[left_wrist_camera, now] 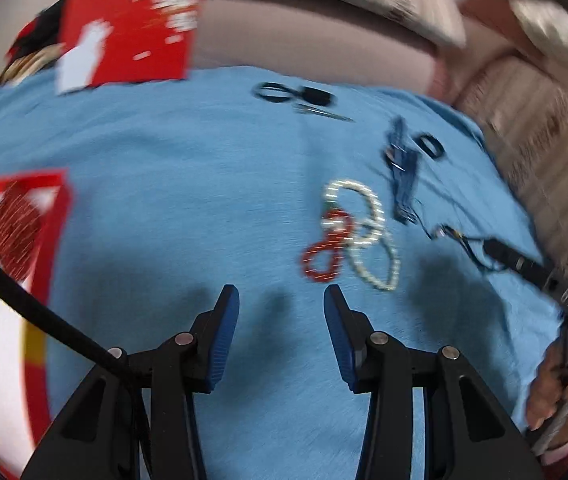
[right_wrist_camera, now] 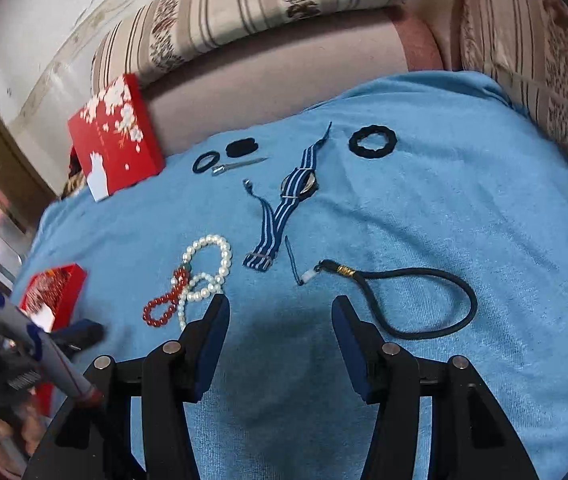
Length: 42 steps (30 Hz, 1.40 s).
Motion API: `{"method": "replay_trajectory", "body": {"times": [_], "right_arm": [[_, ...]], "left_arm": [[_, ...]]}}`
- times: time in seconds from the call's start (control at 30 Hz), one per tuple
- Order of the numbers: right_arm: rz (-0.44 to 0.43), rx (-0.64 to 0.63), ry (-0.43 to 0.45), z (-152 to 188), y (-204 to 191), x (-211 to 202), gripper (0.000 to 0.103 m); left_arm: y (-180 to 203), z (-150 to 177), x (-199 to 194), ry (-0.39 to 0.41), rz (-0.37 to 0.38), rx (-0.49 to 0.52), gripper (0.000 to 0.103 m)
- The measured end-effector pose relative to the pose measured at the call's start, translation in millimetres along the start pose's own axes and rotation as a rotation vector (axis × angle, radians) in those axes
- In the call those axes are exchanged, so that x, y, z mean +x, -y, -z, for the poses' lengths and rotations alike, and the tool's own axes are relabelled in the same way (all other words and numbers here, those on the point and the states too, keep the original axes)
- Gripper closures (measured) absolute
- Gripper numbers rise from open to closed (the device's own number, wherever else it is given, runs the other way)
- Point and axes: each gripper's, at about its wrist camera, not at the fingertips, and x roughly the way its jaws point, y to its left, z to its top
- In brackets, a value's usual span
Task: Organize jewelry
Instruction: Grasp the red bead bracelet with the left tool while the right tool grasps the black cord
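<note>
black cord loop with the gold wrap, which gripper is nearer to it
Right. The right gripper hovers open with one fingertip just beside the black cord loop with the gold wrap. The left gripper is open over the blue cloth, nearer the beads.

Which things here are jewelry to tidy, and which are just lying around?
Jewelry job: pearl beads, red beads, watch, red box, box lid.

Lying about: black cord loop, hair ties, hair clip, blue towel, sofa cushions.
</note>
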Motion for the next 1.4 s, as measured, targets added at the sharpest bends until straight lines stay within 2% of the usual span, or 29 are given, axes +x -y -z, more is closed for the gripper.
{"method": "replay_trajectory", "body": {"times": [0.07, 0.17, 0.2, 0.27, 0.3, 0.33, 0.4, 0.57, 0.67, 0.73, 0.97, 1.0, 1.07, 1.13, 1.23, 1.4], "right_arm": [[-0.001, 0.006, 0.032, -4.8, 4.6, -8.6, 0.045], [-0.003, 0.021, 0.060, -8.6, 9.5, -16.4, 0.045], [-0.004, 0.024, 0.063, -9.2, 10.7, -17.2, 0.045], [0.003, 0.031, 0.070, -10.9, 12.4, -19.0, 0.045], [0.008, 0.033, 0.073, -12.0, 13.3, -19.3, 0.045], [0.013, 0.036, 0.075, -12.7, 14.3, -19.4, 0.045], [0.027, 0.049, 0.074, -13.4, 16.8, -18.8, 0.045], [0.033, 0.068, 0.068, -12.9, 21.2, -19.3, 0.045], [0.035, 0.057, 0.063, -12.3, 18.6, -18.7, 0.045], [0.049, 0.037, 0.064, -12.0, 14.8, -18.8, 0.045], [0.105, 0.042, 0.096, -14.2, 24.4, -24.3, 0.044], [0.104, 0.055, 0.091, -14.9, 27.6, -22.7, 0.044], [0.087, 0.078, 0.074, -15.3, 31.9, -18.6, 0.044], [0.083, 0.078, 0.065, -15.0, 31.5, -16.7, 0.044], [0.104, 0.060, 0.075, -16.4, 30.0, -18.4, 0.044], [0.137, 0.108, 0.106, -20.8, 47.5, -27.1, 0.044]], "left_arm": [[18.2, -5.6, 21.5, -0.023, -0.006, 0.069, 0.060], [26.7, -16.4, 52.3, -0.074, 0.003, 0.079, 0.060], [27.0, -19.3, 56.8, -0.072, -0.003, 0.073, 0.064], [27.6, -24.2, 60.7, -0.068, -0.028, 0.061, 0.085], [26.1, -25.5, 60.6, -0.076, -0.015, 0.044, 0.096], [22.6, -26.5, 58.4, -0.083, 0.014, 0.012, 0.096], [19.5, -24.1, 48.6, -0.075, 0.005, 0.000, 0.096], [-8.0, -0.1, -2.2, -0.039, 0.044, -0.086, 0.096], [-21.7, 18.8, -21.9, -0.024, 0.023, -0.096, 0.096], [-29.7, 25.3, -25.3, -0.018, 0.010, -0.102, 0.096], [-60.8, 28.2, -24.1, 0.003, 0.070, -0.235, 0.096], [-64.6, 27.0, -25.2, 0.006, 0.085, -0.253, 0.095], [-69.3, 25.5, -27.6, 0.008, 0.097, -0.271, 0.086], [-70.4, 25.0, -28.4, 0.015, 0.100, -0.273, 0.068], [-64.7, 25.2, -20.8, -0.006, 0.079, -0.236, 0.060], [-51.2, 25.7, 0.1, -0.078, 0.083, -0.156, 0.059]]}}
